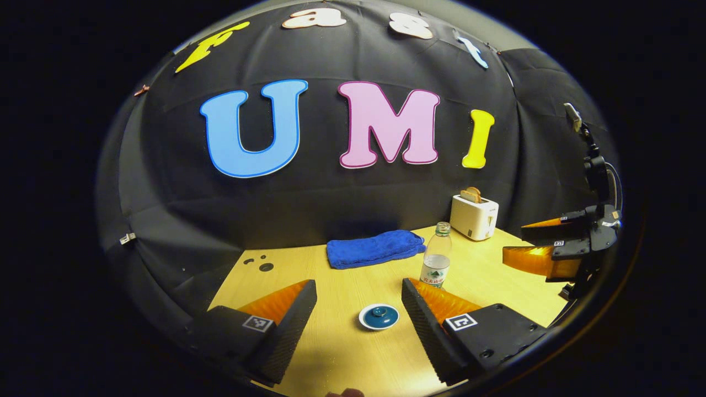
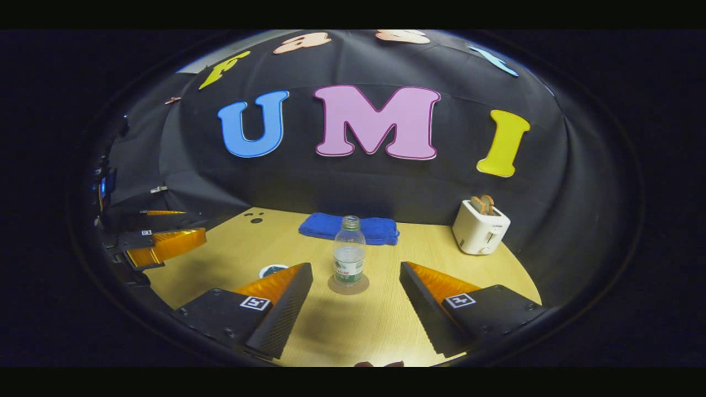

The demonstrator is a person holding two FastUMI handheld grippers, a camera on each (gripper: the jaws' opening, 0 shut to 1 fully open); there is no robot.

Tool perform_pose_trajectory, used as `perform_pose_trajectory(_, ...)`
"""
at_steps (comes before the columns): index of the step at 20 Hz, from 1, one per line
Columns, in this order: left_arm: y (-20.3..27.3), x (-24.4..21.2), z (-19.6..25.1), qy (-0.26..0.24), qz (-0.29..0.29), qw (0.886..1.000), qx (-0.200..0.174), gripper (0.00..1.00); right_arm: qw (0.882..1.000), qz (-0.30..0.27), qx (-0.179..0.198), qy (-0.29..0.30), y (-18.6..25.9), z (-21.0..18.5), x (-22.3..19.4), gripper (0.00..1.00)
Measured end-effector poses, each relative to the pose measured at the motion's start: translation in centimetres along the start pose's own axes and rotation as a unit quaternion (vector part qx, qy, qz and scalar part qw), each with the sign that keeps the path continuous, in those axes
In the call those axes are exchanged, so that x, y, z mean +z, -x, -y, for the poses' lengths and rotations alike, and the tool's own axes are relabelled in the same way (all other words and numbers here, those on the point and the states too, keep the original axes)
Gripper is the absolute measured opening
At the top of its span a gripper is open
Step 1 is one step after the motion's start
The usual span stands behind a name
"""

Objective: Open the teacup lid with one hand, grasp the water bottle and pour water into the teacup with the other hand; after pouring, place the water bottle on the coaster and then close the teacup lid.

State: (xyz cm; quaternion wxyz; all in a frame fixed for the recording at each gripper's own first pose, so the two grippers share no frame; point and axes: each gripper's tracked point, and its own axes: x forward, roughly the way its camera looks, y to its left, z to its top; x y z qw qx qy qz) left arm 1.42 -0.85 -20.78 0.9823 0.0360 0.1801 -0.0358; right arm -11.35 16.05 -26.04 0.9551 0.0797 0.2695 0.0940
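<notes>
A teacup with a blue-and-white lid (image 1: pixel 378 317) on it sits on the wooden table (image 1: pixel 342 358), low between the fingers of my left gripper (image 1: pixel 358 286), which is open and holds nothing. A clear water bottle (image 1: pixel 437 259) with a green neck stands behind my right finger. In the right gripper view the bottle (image 2: pixel 349 256) stands upright on a round coaster (image 2: pixel 348 285), just ahead of my open right gripper (image 2: pixel 356 270). The teacup (image 2: pixel 271 270) peeks out beside its left finger. Neither gripper touches anything.
A folded blue towel (image 1: pixel 374 248) lies at the back of the table by the wall. A white toaster (image 2: pixel 481 229) with toast in it stands at the back right. The other gripper shows at each view's edge (image 1: pixel 515 241) (image 2: pixel 194 223), open.
</notes>
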Motion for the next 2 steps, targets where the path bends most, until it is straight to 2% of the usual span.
perform_pose_trajectory(2,0.01,0.18,0.09,-0.002,0.002,1.000,0.002,0.97,1.000,0.000,0.001,-0.002,0.28,0.28,0.10,0.98)
